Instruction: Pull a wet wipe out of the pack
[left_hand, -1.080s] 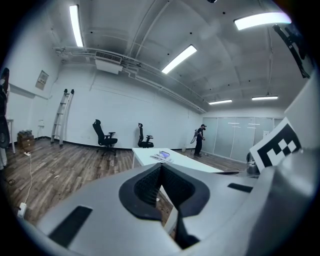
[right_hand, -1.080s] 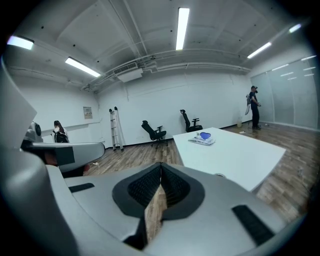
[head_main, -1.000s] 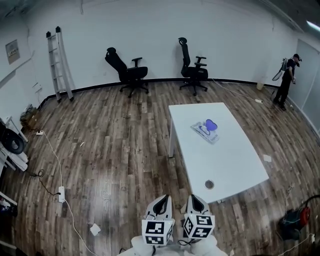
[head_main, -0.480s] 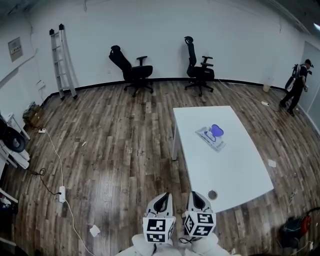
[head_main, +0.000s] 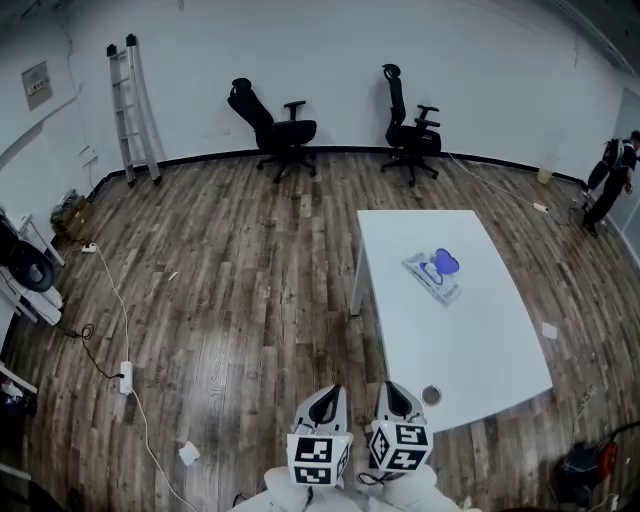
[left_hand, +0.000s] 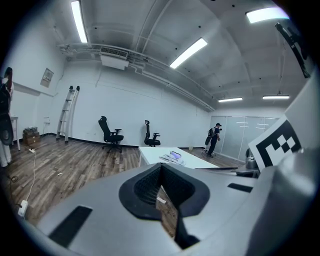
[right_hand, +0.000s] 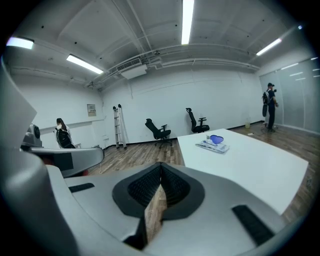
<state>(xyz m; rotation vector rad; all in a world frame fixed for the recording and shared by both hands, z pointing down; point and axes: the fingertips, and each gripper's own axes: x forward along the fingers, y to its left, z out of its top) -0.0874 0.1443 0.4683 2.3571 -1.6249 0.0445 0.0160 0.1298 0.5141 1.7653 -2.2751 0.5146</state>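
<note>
The wet wipe pack (head_main: 434, 272), white with a blue lid, lies flat on the far half of the white table (head_main: 455, 335). It also shows small in the left gripper view (left_hand: 172, 157) and in the right gripper view (right_hand: 213, 143). My left gripper (head_main: 326, 396) and right gripper (head_main: 392, 391) are held side by side at the bottom of the head view, well short of the table's near edge. Both are shut, with nothing between the jaws (left_hand: 160, 170) (right_hand: 160, 174).
A round cable hole (head_main: 431, 396) sits near the table's front edge. Two black office chairs (head_main: 275, 128) (head_main: 410, 130) and a ladder (head_main: 130, 110) stand at the far wall. A person (head_main: 613, 178) is at the far right. A power strip (head_main: 125, 377) and cable lie on the wooden floor at the left.
The head view has shifted: table, pack and chairs have drifted slightly right and down in the picture, and the person has slid toward the right edge. Both grippers stay shut in the same place.
</note>
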